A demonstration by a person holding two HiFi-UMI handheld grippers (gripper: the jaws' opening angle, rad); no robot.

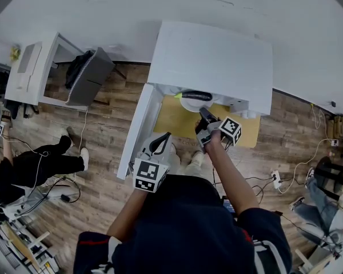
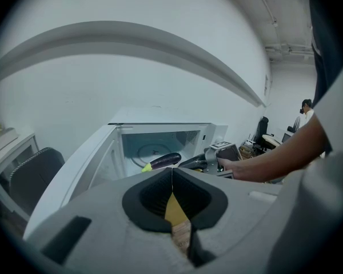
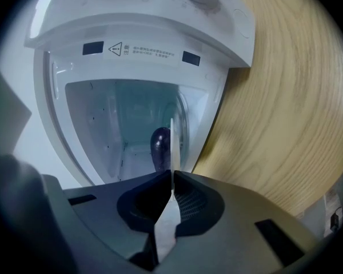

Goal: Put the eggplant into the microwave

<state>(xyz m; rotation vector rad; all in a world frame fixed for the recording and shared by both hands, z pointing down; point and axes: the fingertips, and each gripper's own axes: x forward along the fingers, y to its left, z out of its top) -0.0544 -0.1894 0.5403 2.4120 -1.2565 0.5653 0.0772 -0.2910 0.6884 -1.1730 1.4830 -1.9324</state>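
A dark purple eggplant [image 1: 195, 95] with a yellow-green stem lies across the mouth of the open white microwave [image 1: 211, 56]. It rests over the white turntable [image 1: 186, 104]. My right gripper [image 1: 203, 116] is shut and empty, its tips pointing at the eggplant's [image 3: 160, 144] end just ahead of them. In the left gripper view the eggplant [image 2: 162, 161] lies beside the right gripper [image 2: 195, 163]; whether they touch is unclear. My left gripper [image 1: 162, 142] is shut on nothing and held back, near the microwave's open door [image 1: 136, 131].
The microwave stands on a small wooden table [image 1: 174, 120]. Its door [image 2: 68, 170] swings out to the left. A white desk [image 1: 31, 67] and a dark chair [image 1: 88, 73] stand further left, and a person [image 1: 23, 170] sits there. Cables and a power strip [image 1: 276, 178] lie on the floor at the right.
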